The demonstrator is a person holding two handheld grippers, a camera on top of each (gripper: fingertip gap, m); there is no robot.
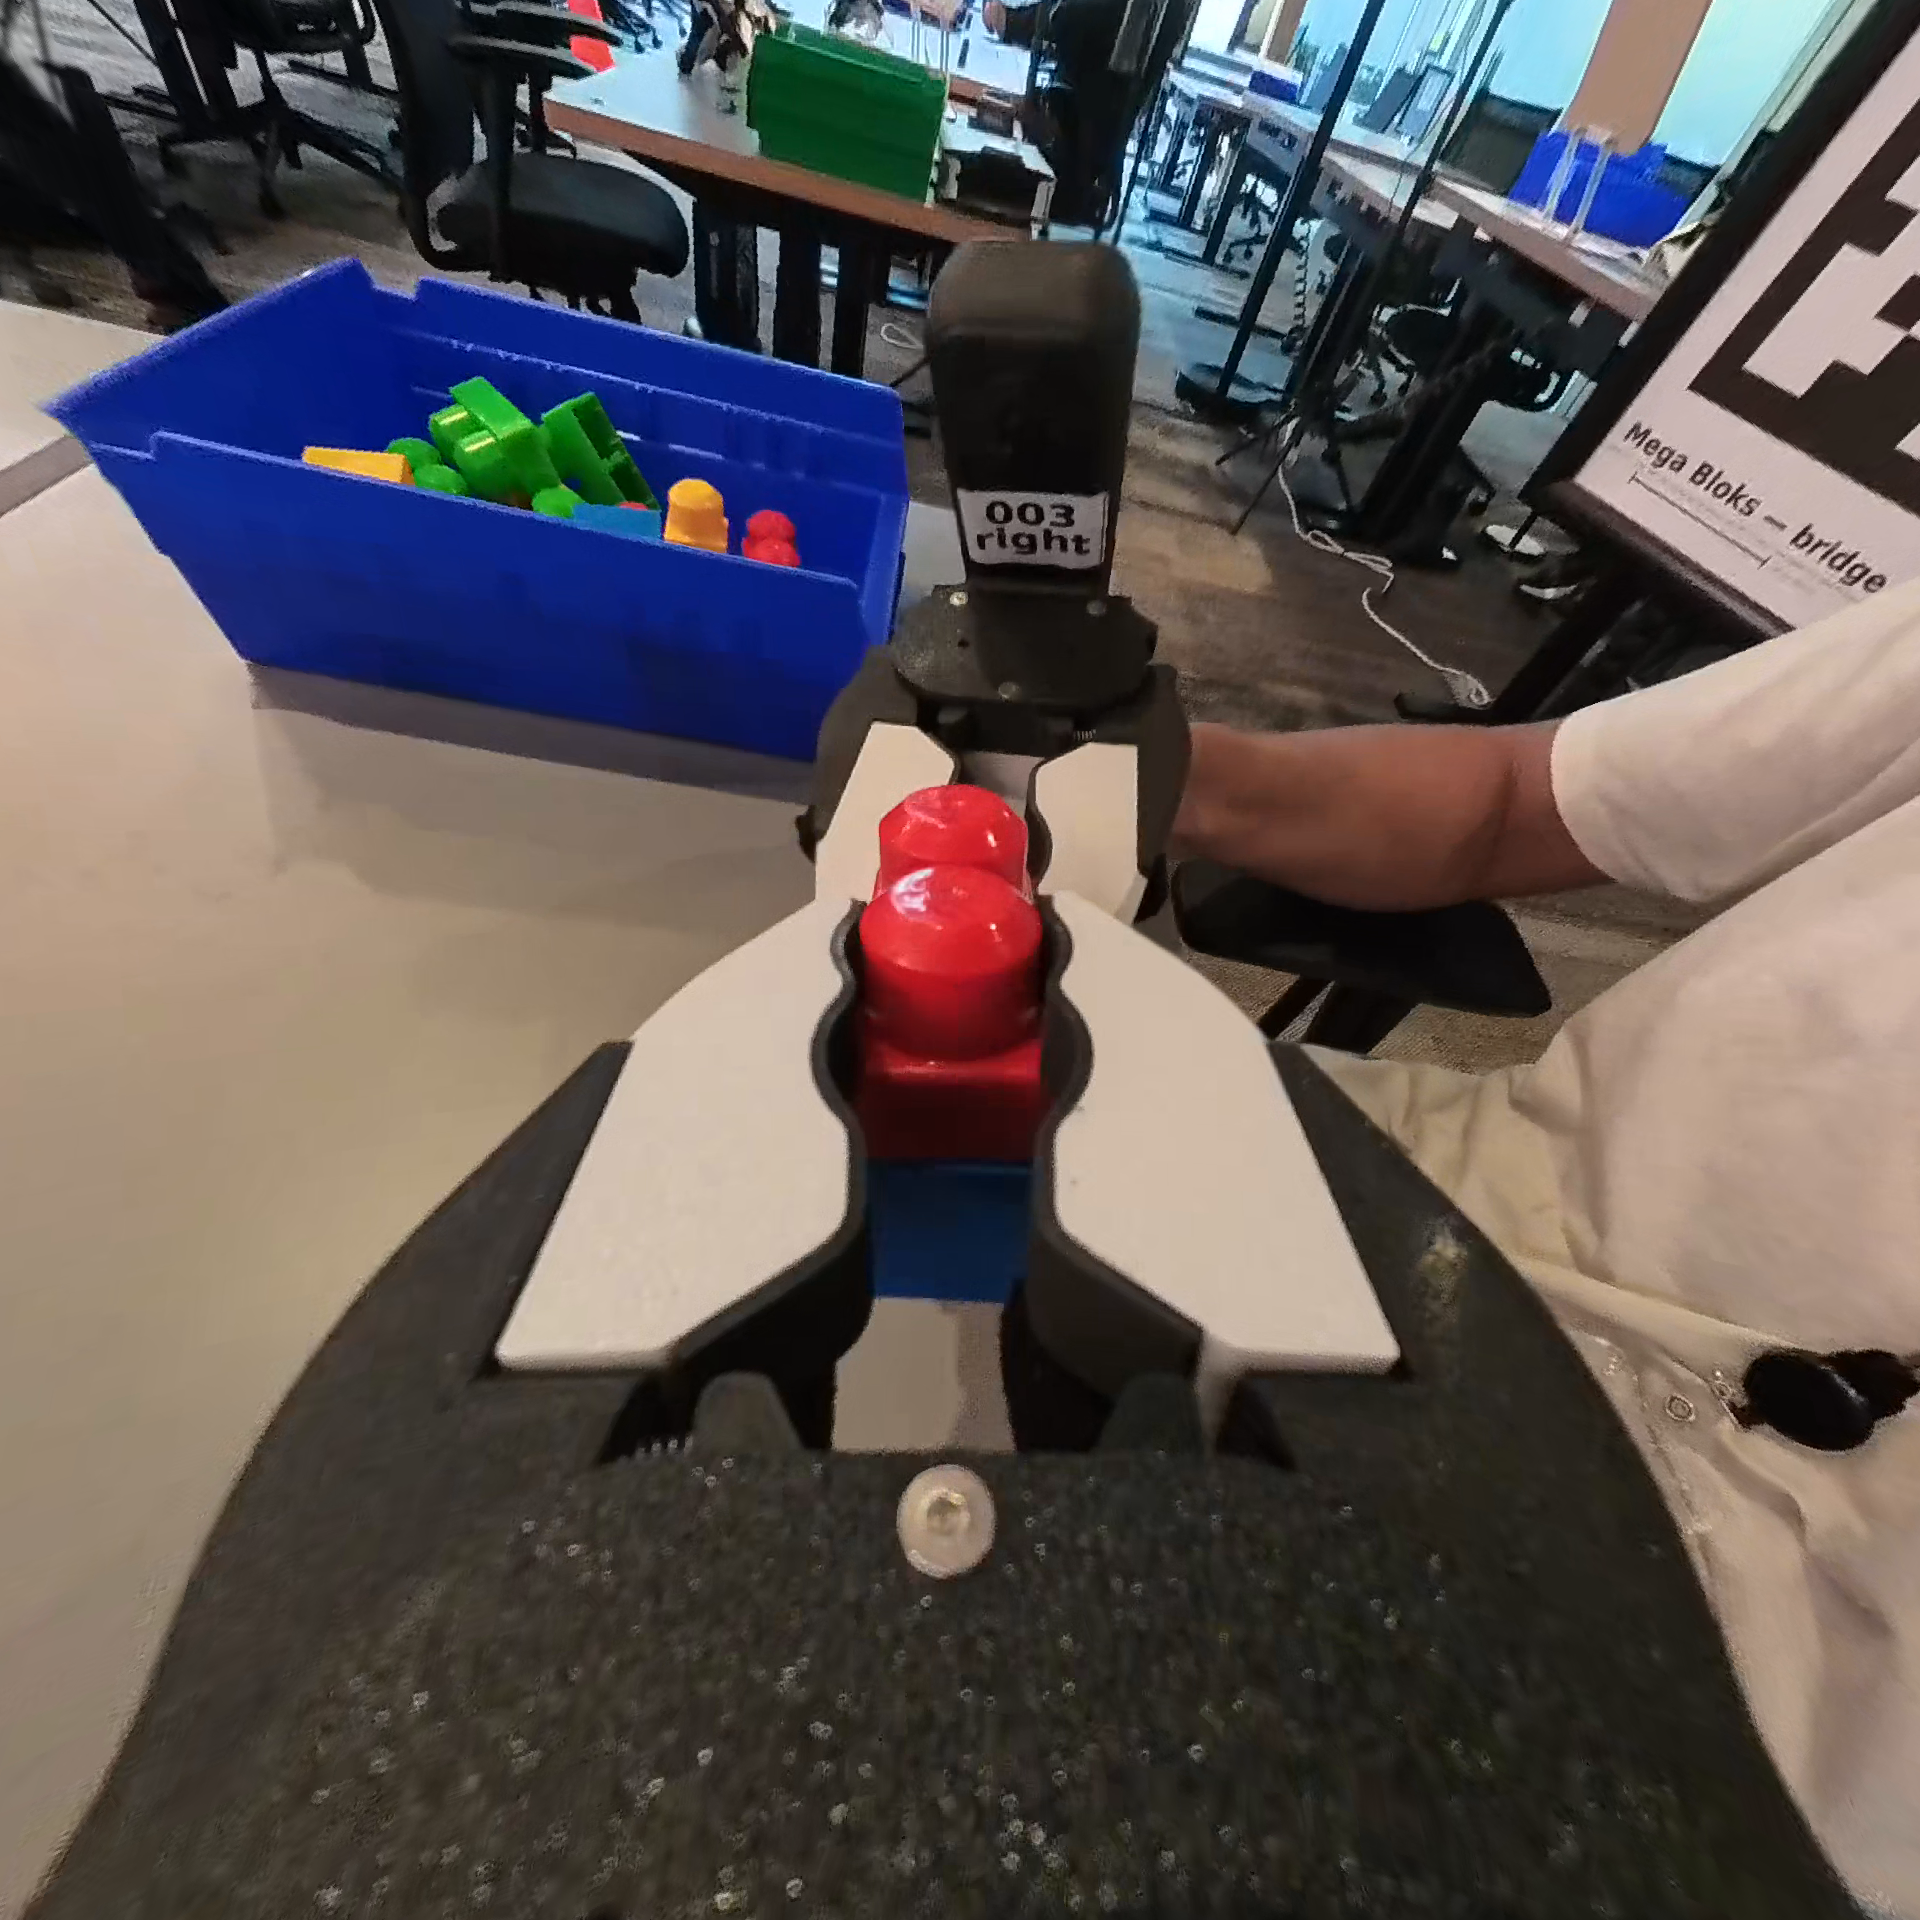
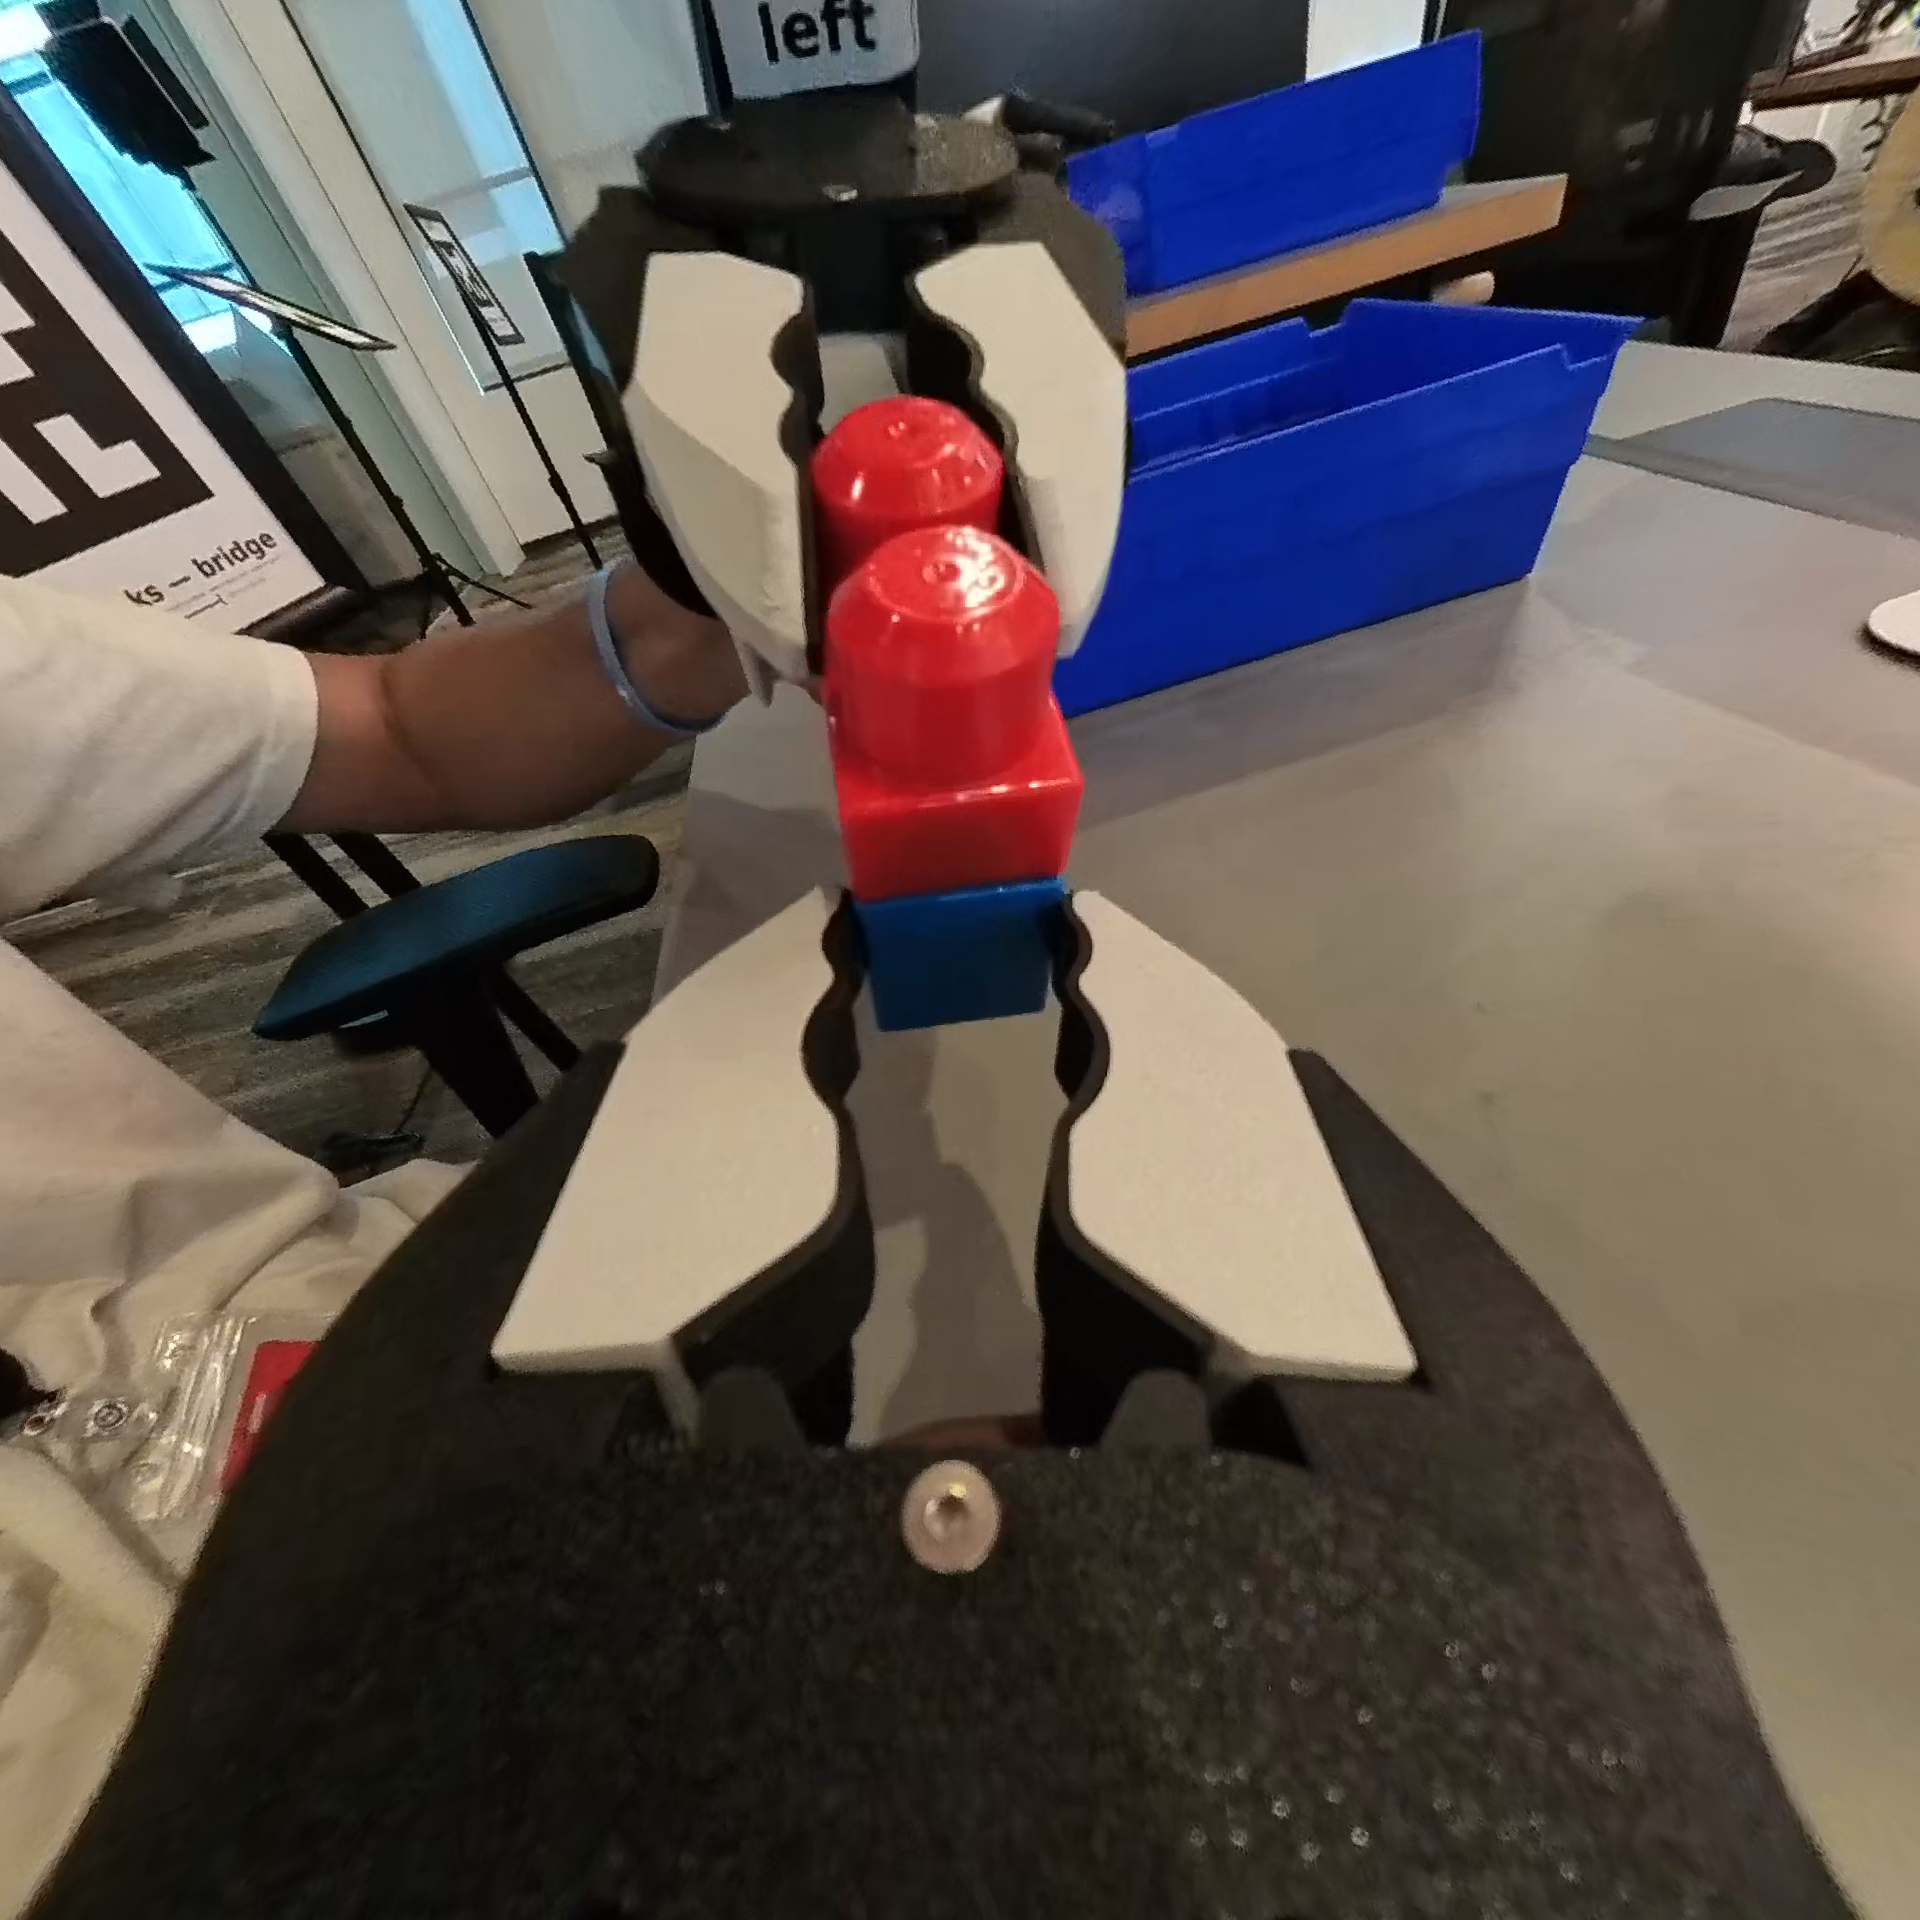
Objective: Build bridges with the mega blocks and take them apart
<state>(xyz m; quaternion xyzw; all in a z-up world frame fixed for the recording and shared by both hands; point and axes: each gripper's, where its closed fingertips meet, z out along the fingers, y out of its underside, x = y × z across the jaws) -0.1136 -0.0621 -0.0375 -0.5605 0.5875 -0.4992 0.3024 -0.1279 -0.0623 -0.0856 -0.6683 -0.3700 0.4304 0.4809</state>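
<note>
A red two-stud block (image 1: 951, 1091) sits on a blue block (image 1: 951, 1231). In the left wrist view my left gripper (image 1: 951, 935) is shut on the red block, fingers along both its sides. My right gripper (image 1: 982, 894) faces it from the far side, its tips hidden behind the red block. In the right wrist view my right gripper (image 2: 956, 930) is shut on the blue block (image 2: 956, 961), tips against its sides. The red block (image 2: 956, 821) is on top. The left gripper (image 2: 920, 623) clamps its far stud. I cannot tell whether the stack touches the table (image 2: 1455, 1039).
A blue bin (image 1: 520, 623) with several green, yellow and red blocks stands at the far left of the table (image 1: 208, 1039); it also shows in the right wrist view (image 2: 1351, 520). A black chair (image 1: 1351, 956) and a person's arm (image 1: 1403, 821) are off the table's right edge.
</note>
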